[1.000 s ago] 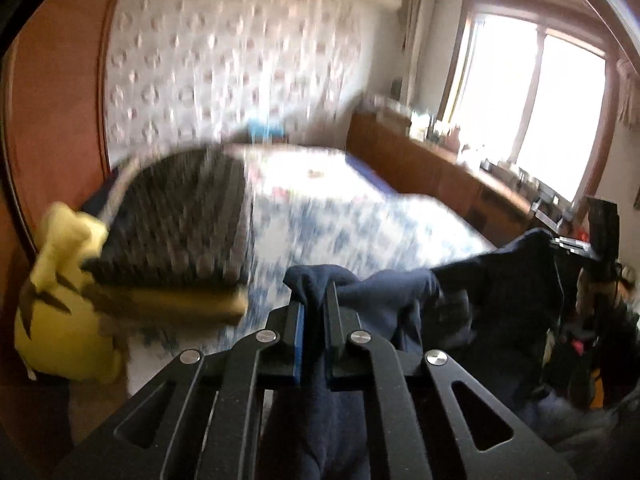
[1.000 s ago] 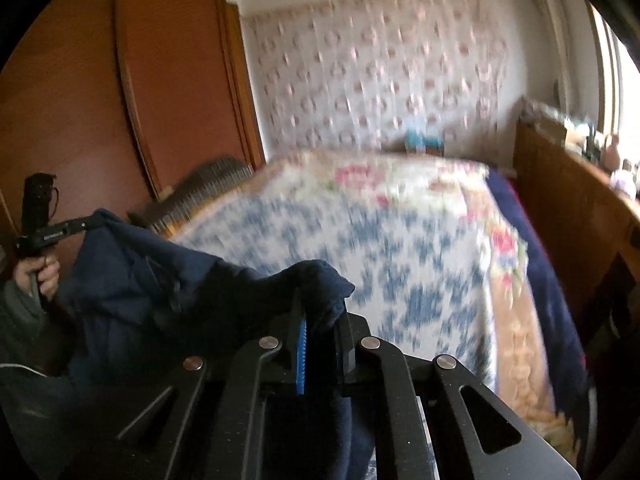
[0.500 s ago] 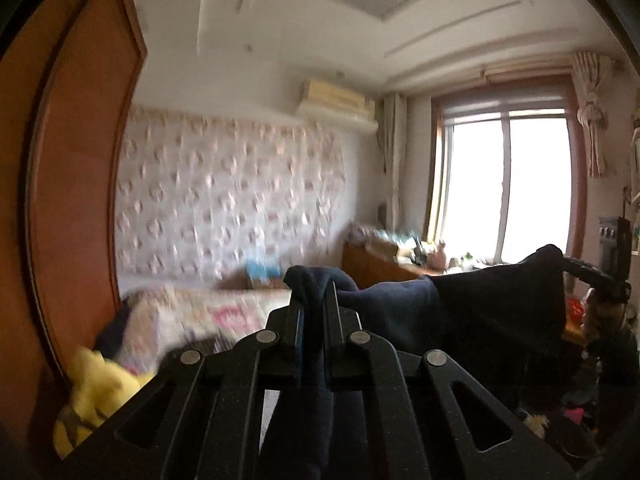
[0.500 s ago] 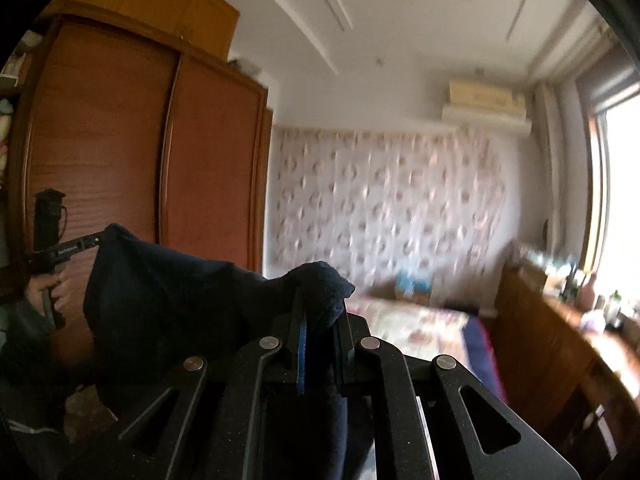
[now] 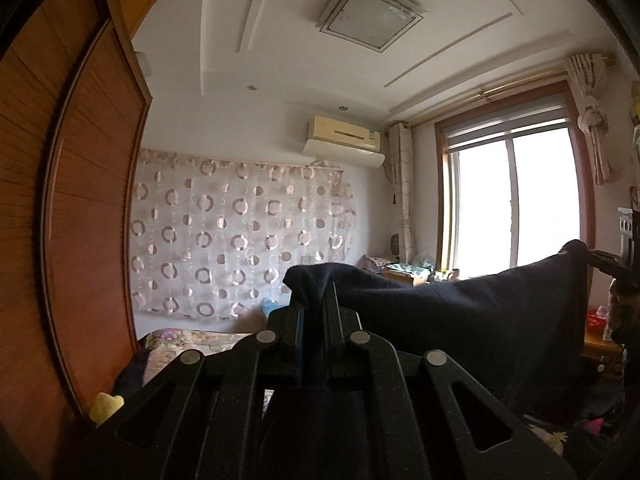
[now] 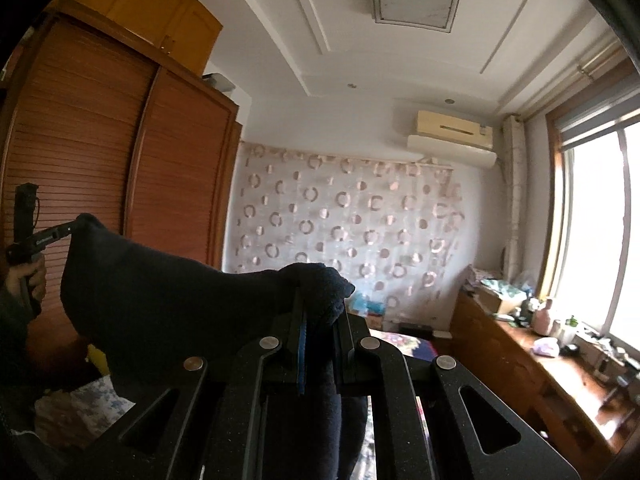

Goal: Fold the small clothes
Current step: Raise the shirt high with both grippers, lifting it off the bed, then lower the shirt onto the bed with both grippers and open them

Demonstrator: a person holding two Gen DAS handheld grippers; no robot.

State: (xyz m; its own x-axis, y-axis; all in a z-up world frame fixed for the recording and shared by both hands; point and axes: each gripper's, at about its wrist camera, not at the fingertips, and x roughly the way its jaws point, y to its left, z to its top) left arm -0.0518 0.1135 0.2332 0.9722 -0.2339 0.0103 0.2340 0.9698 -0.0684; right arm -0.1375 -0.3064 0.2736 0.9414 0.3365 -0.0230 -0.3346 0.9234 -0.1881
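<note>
A dark navy garment (image 5: 480, 312) hangs stretched in the air between both grippers. My left gripper (image 5: 315, 300) is shut on one top corner, with cloth bunched over its fingertips. My right gripper (image 6: 320, 304) is shut on the other top corner of the navy garment (image 6: 160, 296). From the left wrist view the right gripper (image 5: 600, 258) shows at the far right, holding the cloth's raised edge. From the right wrist view the left gripper (image 6: 60, 232) shows at the far left, with a hand (image 6: 24, 280) on its handle. The garment's lower part is hidden behind the grippers.
Below lies a bed with a floral cover (image 5: 188, 340), mostly hidden. A wooden wardrobe (image 6: 100, 160) stands at the left. A wooden dresser (image 6: 520, 352) with clutter runs under the window (image 5: 516, 204) at the right. A yellow soft toy (image 5: 106, 406) peeks out low left.
Both grippers have lifted and tilted upward with the garment, so the bed has dropped nearly out of view and the ceiling shows. The cloth is now pulled tauter between them.
</note>
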